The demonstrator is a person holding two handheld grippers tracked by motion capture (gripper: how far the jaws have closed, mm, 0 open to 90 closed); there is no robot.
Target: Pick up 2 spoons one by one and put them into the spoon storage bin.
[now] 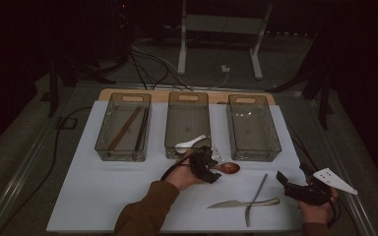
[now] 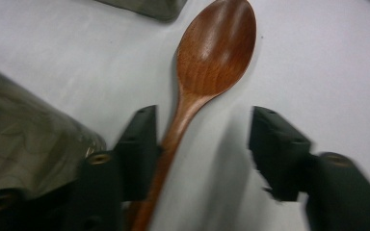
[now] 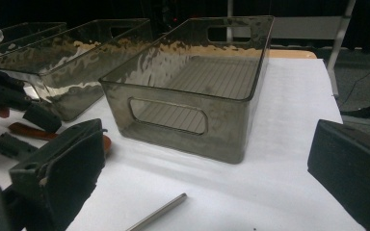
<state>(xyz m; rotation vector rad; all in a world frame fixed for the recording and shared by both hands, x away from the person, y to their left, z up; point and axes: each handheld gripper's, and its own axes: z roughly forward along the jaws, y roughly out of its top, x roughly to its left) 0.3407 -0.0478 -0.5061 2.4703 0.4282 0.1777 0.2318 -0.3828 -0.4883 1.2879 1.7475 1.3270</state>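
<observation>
The left gripper [image 2: 202, 144] is partly open around the wooden spoon [image 2: 207, 62]; one jaw touches the handle, the other stands clear. The spoon lies on the white table [image 2: 318, 57], just before the middle bin [image 1: 187, 123].

Left tool [image 1: 211, 169] sits low on the worktop [image 1: 103, 196], just in front of the middle bin [image 1: 187, 123], pointing right. Left hand [image 1: 184, 174] wraps its body from behind; brown-sleeved forearm [image 1: 145, 209] runs in from the bottom edge. Its jaws straddle the wooden spoon [image 2: 192, 106] handle: one fingertip [image 2: 139, 144] touches the handle, the other stands apart, so no clamp yet. Right tool [image 1: 283, 182] is well to the right of that bin, near the worktop's front right corner, held just above the surface and aimed left and forward. Right hand [image 1: 317, 209] grips it from below. Its jaws stand wide apart with nothing between them.
</observation>
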